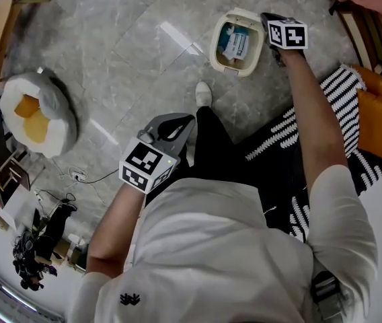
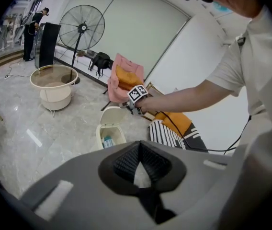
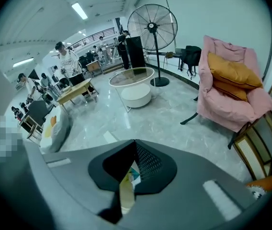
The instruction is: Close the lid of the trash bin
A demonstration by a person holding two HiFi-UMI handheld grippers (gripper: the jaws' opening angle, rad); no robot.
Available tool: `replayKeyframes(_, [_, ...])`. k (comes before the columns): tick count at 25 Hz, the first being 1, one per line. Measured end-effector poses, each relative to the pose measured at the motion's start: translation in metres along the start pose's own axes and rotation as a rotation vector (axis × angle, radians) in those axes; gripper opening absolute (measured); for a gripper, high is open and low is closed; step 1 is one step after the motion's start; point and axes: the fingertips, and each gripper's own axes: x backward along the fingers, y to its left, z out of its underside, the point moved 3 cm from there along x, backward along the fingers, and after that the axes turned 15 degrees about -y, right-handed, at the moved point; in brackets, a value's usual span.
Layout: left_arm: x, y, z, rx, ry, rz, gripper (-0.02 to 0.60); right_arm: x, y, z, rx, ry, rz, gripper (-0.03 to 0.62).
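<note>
The cream trash bin [image 1: 216,46] stands open on the grey floor, with packaging inside. In the left gripper view the bin [image 2: 108,137] has its lid [image 2: 114,115] standing upright behind the opening. My right gripper [image 1: 269,24] is at the bin's right side, by the lid's top edge [image 2: 132,104]. In the right gripper view its jaws [image 3: 135,147] are shut, with the cream lid edge [image 3: 125,195] caught in the slot between them. My left gripper [image 1: 185,123] hangs shut and empty near my leg, well short of the bin [image 2: 138,150].
A striped rug [image 1: 339,93] and an orange cushion [image 1: 379,123] lie right of the bin. A pink armchair [image 3: 232,90], a round glass table [image 3: 132,78] and a standing fan [image 3: 150,25] are beyond. A white beanbag [image 1: 40,116] sits far left. My shoe [image 1: 204,94] is near the bin.
</note>
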Motion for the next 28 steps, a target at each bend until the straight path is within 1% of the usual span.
replayKeyframes(6, [-0.009,-0.001,-0.004,-0.011,0.004,0.021,0.052,0.012,0.015,0.018,-0.033,-0.018,-0.007,-0.002])
replayKeyframes(13, [-0.011,0.0,0.002,-0.005,0.019,0.024,0.052,0.023,0.031,0.043,-0.083,-0.038,0.014,-0.002])
replayKeyframes(20, [-0.009,0.003,0.006,0.012,0.024,0.021,0.052,0.027,0.052,0.095,-0.137,0.019,0.032,-0.002])
replayKeyframes(24, [-0.009,0.007,0.01,0.009,0.025,0.017,0.052,0.026,0.061,0.112,-0.146,0.034,0.034,-0.002])
replayKeyframes(28, [-0.006,0.011,0.014,0.024,0.027,0.008,0.052,0.027,0.07,0.132,-0.166,0.057,0.032,-0.002])
